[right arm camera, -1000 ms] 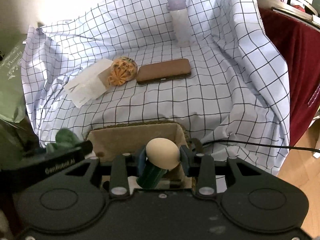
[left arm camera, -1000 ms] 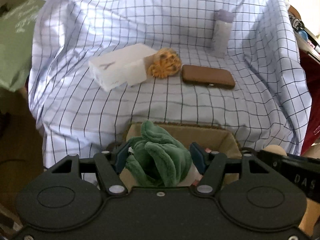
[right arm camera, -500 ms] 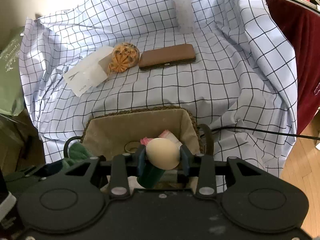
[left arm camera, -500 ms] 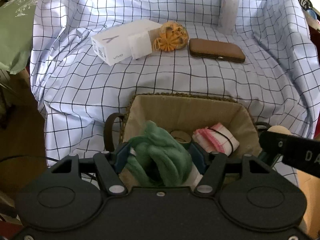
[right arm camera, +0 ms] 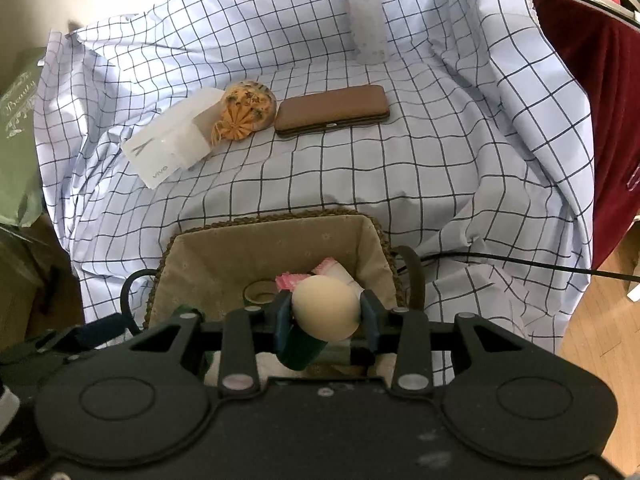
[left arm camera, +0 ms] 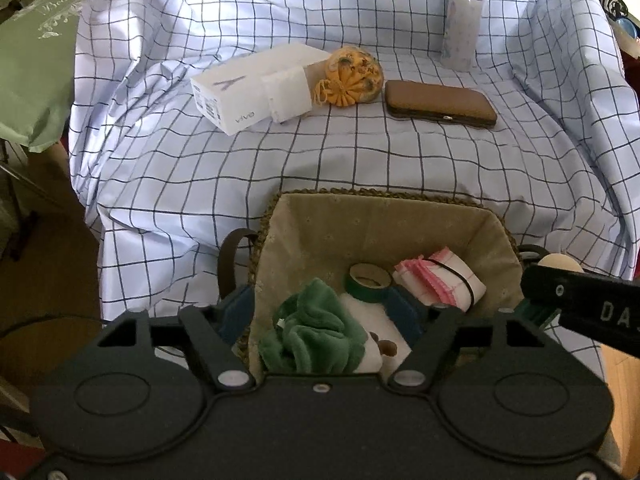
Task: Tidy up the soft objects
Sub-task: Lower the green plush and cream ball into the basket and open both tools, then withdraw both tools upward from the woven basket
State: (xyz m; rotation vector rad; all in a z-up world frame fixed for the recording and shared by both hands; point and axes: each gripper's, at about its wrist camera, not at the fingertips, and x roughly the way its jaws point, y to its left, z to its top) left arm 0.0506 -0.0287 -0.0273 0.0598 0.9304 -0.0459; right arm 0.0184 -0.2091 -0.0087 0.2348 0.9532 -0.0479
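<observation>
The left tool [left arm camera: 320, 312] has its jaws spreading apart, and the green plush cloth [left arm camera: 316, 340] lies loose between them, its pads clear of the fabric on both sides. The cloth sits in the near left corner of the lined wicker basket [left arm camera: 384, 216], directly below this tool, resting partly on a white soft item [left arm camera: 376, 340]. Just ahead of the tool's tips, inside the basket, are a roll of green tape [left arm camera: 368, 282] and, to its right, a pink-and-white folded bundle [left arm camera: 440, 280] held by a black band.

The right tool [right arm camera: 325, 316] is pressed onto a cream egg-shaped soft ball with a dark green base [right arm camera: 325, 312], pinching it from both sides above the near right part of the basket [right arm camera: 272, 218]. In the left wrist view the same ball [left arm camera: 559, 260] peeks over the right tool's black body at the basket's right edge.

Farther out from both tools, beyond the basket, a checked cloth [left arm camera: 360, 152] covers the counter. On it, well ahead and to the left, lies a white box [left arm camera: 248, 88], with an orange patterned pouch [left arm camera: 352, 78] touching its right end. Just right of the pouch lies a brown case [left arm camera: 440, 106]. Farthest away, ahead and to the right, a pale lilac bottle [left arm camera: 460, 20] stands upright.
</observation>
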